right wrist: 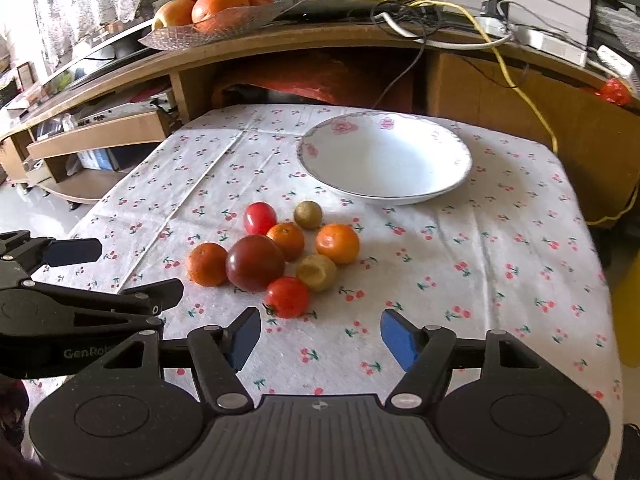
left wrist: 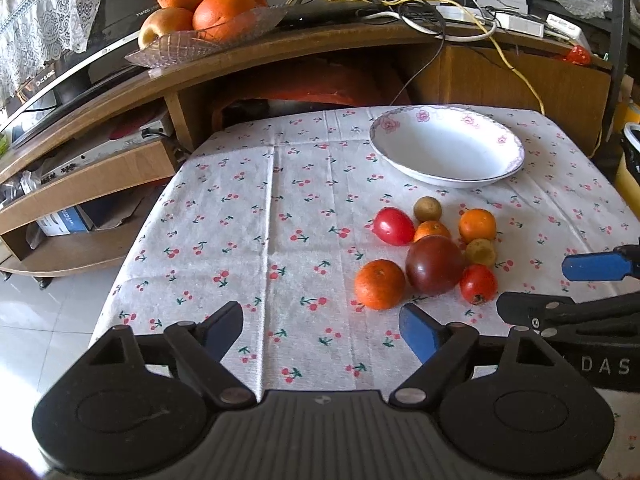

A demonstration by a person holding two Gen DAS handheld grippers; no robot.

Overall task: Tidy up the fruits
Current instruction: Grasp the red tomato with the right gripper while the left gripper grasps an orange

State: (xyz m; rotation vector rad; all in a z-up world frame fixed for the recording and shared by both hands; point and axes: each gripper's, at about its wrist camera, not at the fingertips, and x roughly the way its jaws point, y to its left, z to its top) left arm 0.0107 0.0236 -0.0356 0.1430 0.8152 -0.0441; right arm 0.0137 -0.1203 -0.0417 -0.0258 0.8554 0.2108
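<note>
Several small fruits lie in a cluster on the cherry-print tablecloth (left wrist: pixel 240 220): a dark purple tomato (left wrist: pixel 435 265) (right wrist: pixel 255 263), a near orange (left wrist: pixel 379 284) (right wrist: pixel 207 264), two red tomatoes (left wrist: pixel 394 226) (right wrist: pixel 287 297), more oranges and two yellow-green fruits. Behind the cluster stands an empty white bowl (left wrist: pixel 446 145) (right wrist: pixel 385 158) with a floral rim. My left gripper (left wrist: pixel 320 330) hovers open just in front of the near orange, holding nothing. My right gripper (right wrist: pixel 320 334) is open too, just short of the nearest red tomato. Each gripper shows at the edge of the other's view.
A wooden TV stand (left wrist: pixel 280 46) rises behind the table, carrying a glass dish of large oranges (left wrist: pixel 208 4) (right wrist: pixel 216 0) and tangled cables (left wrist: pixel 420 8). A yellow bin (left wrist: pixel 630 168) stands at the table's right. Tiled floor lies to the left.
</note>
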